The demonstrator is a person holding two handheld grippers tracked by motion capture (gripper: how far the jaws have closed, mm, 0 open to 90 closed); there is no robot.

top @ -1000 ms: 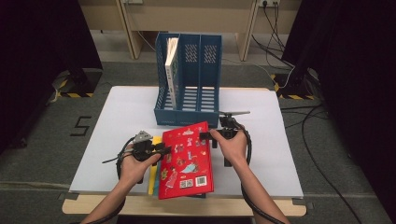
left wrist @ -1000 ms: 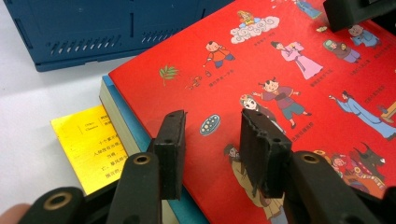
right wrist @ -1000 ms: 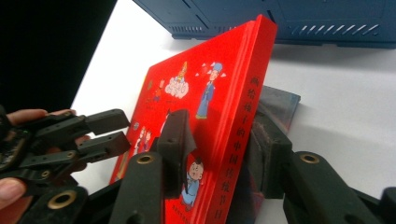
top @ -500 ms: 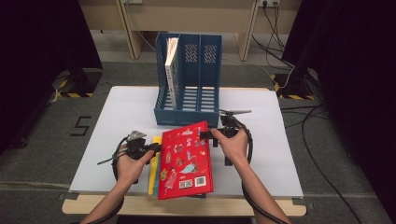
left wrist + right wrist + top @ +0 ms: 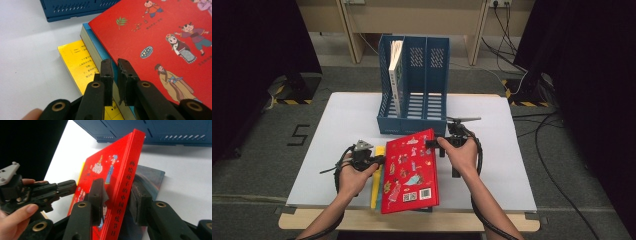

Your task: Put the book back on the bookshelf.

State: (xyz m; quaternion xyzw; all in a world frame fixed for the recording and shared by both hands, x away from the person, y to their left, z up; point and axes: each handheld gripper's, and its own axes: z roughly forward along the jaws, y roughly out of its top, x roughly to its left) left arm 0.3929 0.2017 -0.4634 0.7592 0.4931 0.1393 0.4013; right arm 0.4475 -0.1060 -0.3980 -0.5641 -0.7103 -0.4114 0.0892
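A red picture book (image 5: 409, 167) lies tilted on a stack at the table's front, its right edge raised. My right gripper (image 5: 432, 144) is shut on the spine of that red book (image 5: 120, 182), one jaw on the cover and one beneath. Under it lie a blue-covered book (image 5: 96, 43) and a yellow book (image 5: 75, 60). My left gripper (image 5: 115, 66) is shut with nothing between its jaws, its tips at the left edge of the stack over the blue book's page edge. From the right gripper view the left gripper (image 5: 71, 186) points at the red cover.
A blue three-slot file rack (image 5: 417, 85) stands at the table's middle back, just behind the stack. One upright book (image 5: 396, 75) fills its left slot. The white tabletop (image 5: 337, 130) spreads to both sides; its front edge (image 5: 412, 220) is just below the books.
My left hand has shifted a little to the left. The red book stays tilted in the right gripper.
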